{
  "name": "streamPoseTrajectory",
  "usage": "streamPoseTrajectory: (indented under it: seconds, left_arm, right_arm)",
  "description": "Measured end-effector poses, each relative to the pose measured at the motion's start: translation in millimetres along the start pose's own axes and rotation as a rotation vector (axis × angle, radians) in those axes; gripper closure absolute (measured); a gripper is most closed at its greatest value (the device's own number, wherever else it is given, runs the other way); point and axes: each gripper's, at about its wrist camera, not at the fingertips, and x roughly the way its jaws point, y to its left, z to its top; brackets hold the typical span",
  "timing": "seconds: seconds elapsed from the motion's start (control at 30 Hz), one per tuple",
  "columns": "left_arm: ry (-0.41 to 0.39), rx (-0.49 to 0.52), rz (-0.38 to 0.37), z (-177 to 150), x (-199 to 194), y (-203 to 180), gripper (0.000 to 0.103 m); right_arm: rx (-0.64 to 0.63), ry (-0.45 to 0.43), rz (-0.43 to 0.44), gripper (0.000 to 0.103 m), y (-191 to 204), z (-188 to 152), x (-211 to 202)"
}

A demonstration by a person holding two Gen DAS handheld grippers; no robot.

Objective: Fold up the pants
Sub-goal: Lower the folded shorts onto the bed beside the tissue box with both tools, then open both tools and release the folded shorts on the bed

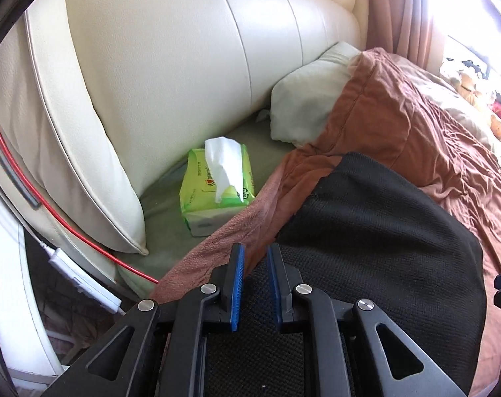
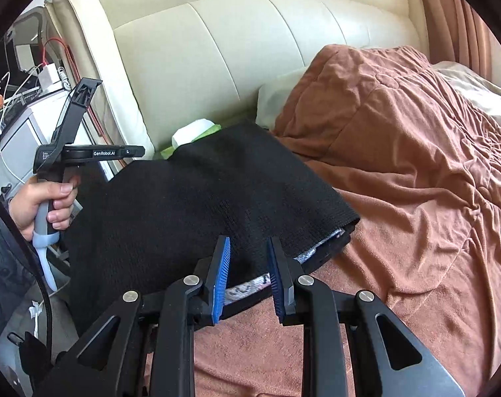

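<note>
Both tools pointed downward with blue pads narrowly parted. The left tool (image 1: 254, 254) and right tool (image 2: 249, 246) each pinched black fabric. A hand (image 2: 40, 200) gripped the left tool's handle.

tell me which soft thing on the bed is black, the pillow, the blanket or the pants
The pants. They are the black knit fabric lying on the brown blanket; the pillow by the headboard is off-white.

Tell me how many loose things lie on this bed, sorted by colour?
Black: 1, the pants
Brown: 1, the blanket
Green: 1, the tissue pack
Off-white: 1, the pillow
Total: 4
</note>
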Motion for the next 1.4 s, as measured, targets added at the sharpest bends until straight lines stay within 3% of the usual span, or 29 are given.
streamPoseTrajectory:
  seconds: [0.13,0.33,0.63,0.97,1.1,1.2,1.27,1.4]
  left_arm:
    - [-0.018,0.026,-0.078,-2.9,-5.0,-11.6,0.086]
    - [0.085,0.044,-0.026,-17.3,18.1,-21.2,0.086]
    - [0.096,-0.014,-0.012,-46.2,5.9,5.1,0.086]
    - [0.109,-0.018,0.026,-68.4,-26.8,10.8,0.085]
    - [0.102,-0.035,0.031,-75.1,-45.1,16.1,0.083]
    - [0.09,-0.042,0.028,-78.4,-60.9,17.0,0.07]
    - [0.077,-0.041,0.02,-79.9,-72.2,15.7,0.057]
    - [0.048,-0.046,0.015,-79.2,-95.7,10.6,0.046]
  right_arm:
    - [0.008,-0.006,0.03,0.083,13.1,-3.0,-3.7]
    - [0.009,0.019,0.05,0.083,30.2,-8.4,9.1]
    - [-0.086,0.074,0.036,0.082,58.9,-23.3,13.4]
    - [-0.093,0.162,0.011,0.082,58.1,-33.3,8.6]
    - [-0.084,0.147,0.015,0.083,59.4,-27.5,-7.2]
    - [-0.063,0.134,0.019,0.082,58.6,-26.1,-22.9]
    - [-0.052,0.131,0.015,0.082,57.1,-25.8,-33.3]
    - [-0.019,0.136,-0.022,0.082,52.5,-25.6,-54.2]
